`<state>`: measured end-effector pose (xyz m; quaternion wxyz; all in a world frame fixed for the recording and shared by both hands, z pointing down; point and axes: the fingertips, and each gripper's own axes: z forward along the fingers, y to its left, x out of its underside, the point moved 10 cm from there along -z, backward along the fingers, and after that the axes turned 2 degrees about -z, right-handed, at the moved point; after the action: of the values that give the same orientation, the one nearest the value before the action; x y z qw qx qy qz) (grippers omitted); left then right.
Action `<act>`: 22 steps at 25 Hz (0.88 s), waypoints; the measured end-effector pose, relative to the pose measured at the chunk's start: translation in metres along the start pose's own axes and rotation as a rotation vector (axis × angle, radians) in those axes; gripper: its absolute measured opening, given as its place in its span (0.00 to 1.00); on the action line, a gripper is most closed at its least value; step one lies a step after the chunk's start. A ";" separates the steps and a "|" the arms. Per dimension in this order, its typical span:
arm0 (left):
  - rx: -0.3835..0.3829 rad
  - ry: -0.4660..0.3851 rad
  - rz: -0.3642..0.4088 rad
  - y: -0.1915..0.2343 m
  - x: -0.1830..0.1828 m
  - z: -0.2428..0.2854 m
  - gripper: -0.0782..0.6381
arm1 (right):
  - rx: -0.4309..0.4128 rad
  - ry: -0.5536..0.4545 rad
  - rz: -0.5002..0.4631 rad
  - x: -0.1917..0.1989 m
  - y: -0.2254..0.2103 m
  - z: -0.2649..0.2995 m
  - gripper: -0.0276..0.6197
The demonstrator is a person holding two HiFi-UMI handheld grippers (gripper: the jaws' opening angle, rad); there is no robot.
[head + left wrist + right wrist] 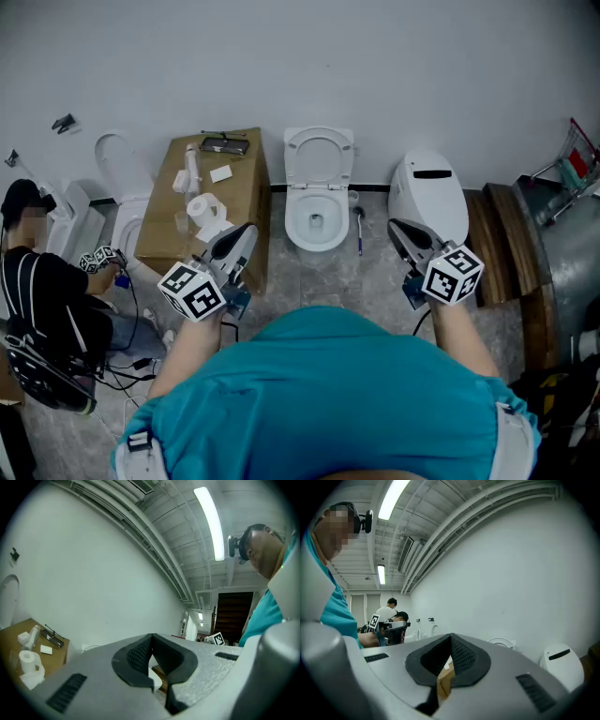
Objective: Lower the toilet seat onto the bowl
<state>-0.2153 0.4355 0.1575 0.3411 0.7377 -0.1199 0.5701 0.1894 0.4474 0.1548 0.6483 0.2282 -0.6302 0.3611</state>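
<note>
My left gripper (242, 234): jaws pinched together, empty, hanging over the right edge of the cardboard box (164, 220). Toilet seat (292, 157) is up, leaning on the back wall above the bowl (292, 223) at the floor's far edge, ahead and between both grippers, well apart from each. My right gripper (398, 228): jaws closed too, nothing held.

Illumination is even, cool and moderately bright, supplied by ceiling tube lights (211, 522) that glare white in both gripper views. Shadows on the floor (370, 277) are soft. The gripper views bend strongly, with black corners and a blurred near foreground.
</note>
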 end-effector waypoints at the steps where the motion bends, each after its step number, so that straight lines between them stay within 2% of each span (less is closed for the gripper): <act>1: 0.002 0.000 0.000 -0.001 -0.001 0.001 0.12 | 0.000 0.001 0.000 0.000 0.000 0.000 0.04; 10: 0.003 0.010 -0.001 -0.001 0.000 0.005 0.12 | -0.006 -0.004 0.006 0.002 -0.001 0.000 0.04; 15: 0.011 0.006 -0.004 -0.004 0.002 0.015 0.12 | -0.010 -0.008 0.065 0.000 -0.010 -0.002 0.04; 22: 0.026 0.015 -0.009 -0.033 0.015 0.053 0.12 | -0.042 -0.010 0.026 -0.006 -0.033 -0.040 0.04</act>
<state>-0.1519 0.4288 0.1531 0.3351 0.7384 -0.1066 0.5754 0.2407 0.4557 0.1505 0.6451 0.2080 -0.6439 0.3550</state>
